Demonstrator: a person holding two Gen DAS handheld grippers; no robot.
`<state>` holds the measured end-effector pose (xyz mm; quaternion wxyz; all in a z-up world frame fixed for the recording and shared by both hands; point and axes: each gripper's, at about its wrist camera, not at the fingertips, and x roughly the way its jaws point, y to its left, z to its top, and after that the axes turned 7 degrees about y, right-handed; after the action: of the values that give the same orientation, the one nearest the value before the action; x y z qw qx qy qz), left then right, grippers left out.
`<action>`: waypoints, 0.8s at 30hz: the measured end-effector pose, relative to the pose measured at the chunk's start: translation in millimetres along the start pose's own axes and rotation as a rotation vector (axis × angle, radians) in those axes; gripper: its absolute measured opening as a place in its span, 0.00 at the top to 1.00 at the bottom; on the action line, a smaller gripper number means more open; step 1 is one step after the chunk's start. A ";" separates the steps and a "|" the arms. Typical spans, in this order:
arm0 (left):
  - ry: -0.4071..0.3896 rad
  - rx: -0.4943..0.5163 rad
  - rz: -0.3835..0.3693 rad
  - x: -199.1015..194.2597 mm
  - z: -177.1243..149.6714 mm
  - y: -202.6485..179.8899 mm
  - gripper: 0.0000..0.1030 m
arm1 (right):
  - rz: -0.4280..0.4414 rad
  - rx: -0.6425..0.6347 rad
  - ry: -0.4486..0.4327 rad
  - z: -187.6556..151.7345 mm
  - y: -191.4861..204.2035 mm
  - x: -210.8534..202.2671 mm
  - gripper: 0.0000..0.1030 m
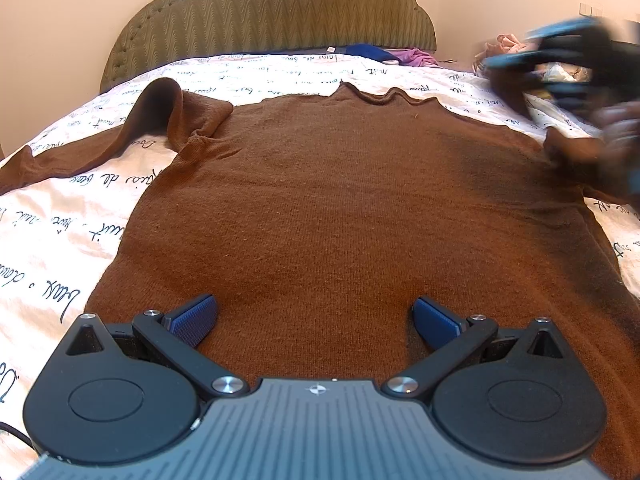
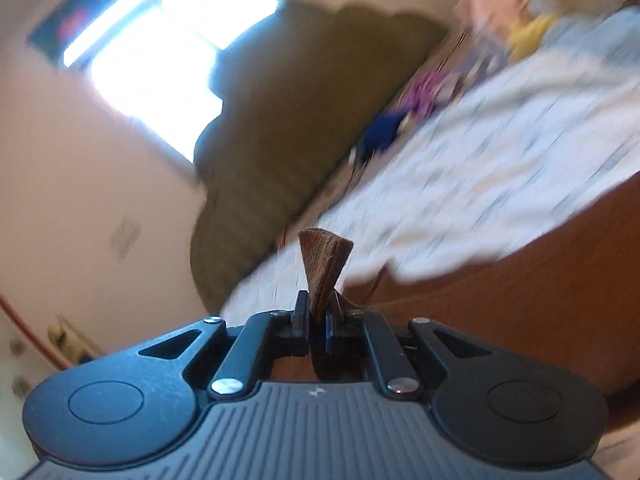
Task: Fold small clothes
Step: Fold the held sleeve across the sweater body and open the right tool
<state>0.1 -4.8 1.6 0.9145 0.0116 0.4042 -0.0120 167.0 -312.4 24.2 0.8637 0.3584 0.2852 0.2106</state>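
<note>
From the left wrist camera, a brown sweater [image 1: 340, 200] lies flat on a white bedsheet [image 1: 52, 224] with dark handwriting on it. The left gripper [image 1: 316, 320] hangs just over the near edge of the sweater. Its two blue pads [image 1: 194, 318] are spread wide apart with nothing between them, and the sweater stretches away in front. One sleeve [image 1: 160, 120] is bunched up at the far left. A green headboard [image 1: 272, 12] stands behind the bed. At the right edge, the right gripper [image 1: 560, 56] is a blur, with brown cloth hanging under it.

From the right wrist camera, the picture is tilted and blurry. The right gripper [image 2: 318, 320] is squeezed tight on a bit of the brown sweater [image 2: 324, 268], which sticks up between its fingers. More brown sweater lies to the right on the bedsheet [image 2: 480, 180].
</note>
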 end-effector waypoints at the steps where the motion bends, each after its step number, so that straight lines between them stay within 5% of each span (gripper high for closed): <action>1: 0.000 -0.001 -0.001 -0.1 -0.1 0.2 0.00 | -0.016 -0.015 0.041 -12.1 8.1 24.7 0.93; 5: -0.001 -0.004 -0.006 -0.1 0.1 1.7 0.00 | -0.149 -0.015 0.165 -49.7 5.1 82.2 0.83; 8: -0.002 -0.005 -0.007 0.3 0.7 1.9 0.00 | -0.119 0.015 0.173 -58.3 -5.9 70.5 0.80; 10: 0.000 -0.003 -0.005 0.8 1.0 1.6 0.00 | -0.113 0.069 0.137 -52.6 -3.5 42.7 0.58; 12: 0.002 0.000 -0.010 0.7 1.1 2.7 0.00 | -0.013 0.106 0.042 -51.9 -1.9 1.9 0.14; 13: 0.004 -0.001 -0.016 0.9 1.7 3.7 0.00 | 0.049 0.106 -0.009 -60.5 -1.9 -17.8 0.10; 17: 0.018 -0.041 -0.052 0.0 14.3 9.4 0.00 | 0.086 0.008 0.034 -90.7 0.6 -44.9 0.09; 20: -0.024 -0.185 -0.171 -9.0 40.2 22.6 0.00 | 0.048 -0.012 0.054 -110.1 -13.4 -46.2 0.09; 24: -0.065 -0.369 -0.379 9.5 92.6 31.7 0.00 | 0.104 0.012 0.055 -110.4 -19.5 -36.5 0.09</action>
<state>75.9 23.9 57.3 0.8952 -0.2316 0.3647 -0.1094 71.7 -290.9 -41.9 0.8413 0.3718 0.2907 0.2634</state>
